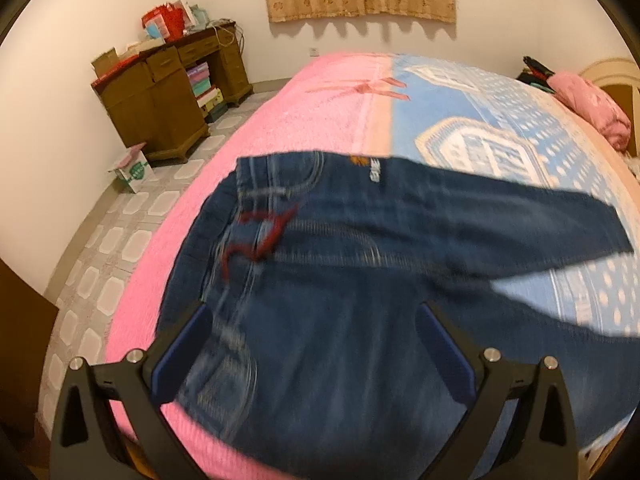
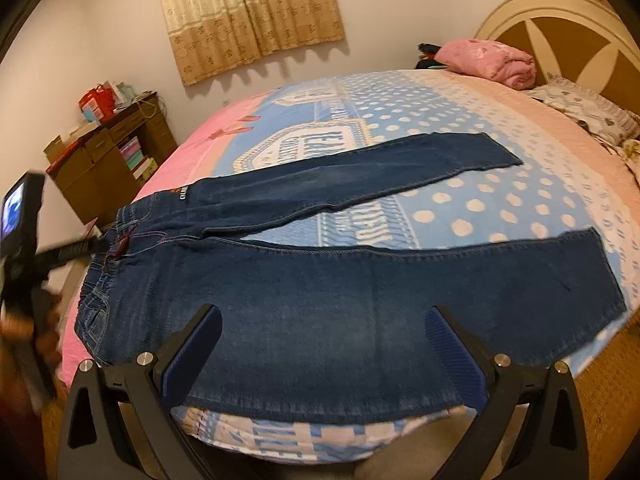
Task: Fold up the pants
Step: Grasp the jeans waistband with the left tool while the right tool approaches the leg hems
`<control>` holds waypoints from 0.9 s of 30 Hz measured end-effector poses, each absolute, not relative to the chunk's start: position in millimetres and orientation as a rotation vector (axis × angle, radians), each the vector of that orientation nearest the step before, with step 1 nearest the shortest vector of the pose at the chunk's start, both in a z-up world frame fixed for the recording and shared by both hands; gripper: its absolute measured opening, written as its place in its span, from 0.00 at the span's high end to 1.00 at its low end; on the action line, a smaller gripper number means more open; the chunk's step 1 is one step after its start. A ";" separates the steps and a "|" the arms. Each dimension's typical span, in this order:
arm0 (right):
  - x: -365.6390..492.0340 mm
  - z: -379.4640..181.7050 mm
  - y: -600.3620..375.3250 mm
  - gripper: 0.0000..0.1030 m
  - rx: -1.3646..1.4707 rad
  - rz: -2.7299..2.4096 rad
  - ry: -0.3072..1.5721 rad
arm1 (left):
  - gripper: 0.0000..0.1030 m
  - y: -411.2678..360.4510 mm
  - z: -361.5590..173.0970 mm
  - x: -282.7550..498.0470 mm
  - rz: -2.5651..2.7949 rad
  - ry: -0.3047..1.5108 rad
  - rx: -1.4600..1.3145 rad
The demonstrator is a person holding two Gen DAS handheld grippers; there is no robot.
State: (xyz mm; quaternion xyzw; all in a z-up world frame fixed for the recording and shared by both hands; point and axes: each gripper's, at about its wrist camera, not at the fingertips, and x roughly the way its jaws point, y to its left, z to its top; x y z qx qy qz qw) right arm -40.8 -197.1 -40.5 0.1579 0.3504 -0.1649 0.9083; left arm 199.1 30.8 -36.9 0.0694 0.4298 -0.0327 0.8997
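Pants (image 2: 320, 280) dark denim, flat, legs splayed | left tool (image 1: 316, 320) wide | right tool (image 2: 324, 328) wide

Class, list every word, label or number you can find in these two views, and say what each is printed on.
White label on the jeans near the waistband: blurred, unreadable.
Large lettering on the blue bedspread: partly covered by the jeans, distorted, no word reads surely.
Green and white box on the floor: print too small.
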 end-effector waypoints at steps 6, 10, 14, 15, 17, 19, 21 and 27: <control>-14.2 -53.3 -201.7 0.01 0.297 -0.309 0.758 | 0.06 30.7 -48.7 282.2 -0.094 0.995 0.079; 3.5 -69.5 -208.1 0.01 0.311 -0.294 0.804 | 0.07 21.9 -57.3 327.2 -0.046 1.057 0.016; 17.3 -82.4 -212.6 0.01 0.318 -0.285 0.838 | 0.13 7.5 -64.6 360.5 0.057 1.100 -0.047; 20.9 -84.0 -213.7 0.01 0.316 -0.280 0.840 | 0.13 6.6 -65.7 367.5 0.081 1.107 -0.050; 29.6 -84.0 -217.7 0.01 0.311 -0.254 0.841 | 0.14 5.2 -69.5 384.1 0.144 1.123 -0.083; 47.4 -74.5 -223.9 0.01 0.290 -0.201 0.816 | 0.14 8.1 -70.4 391.0 0.152 1.114 -0.121; 71.7 -60.4 -230.8 0.01 0.262 -0.136 0.781 | 0.14 9.5 -71.7 394.3 0.153 1.092 -0.145; 120.9 -41.7 -239.5 0.01 0.298 -0.129 0.712 | 0.15 2.1 -87.5 419.8 0.259 1.180 -0.283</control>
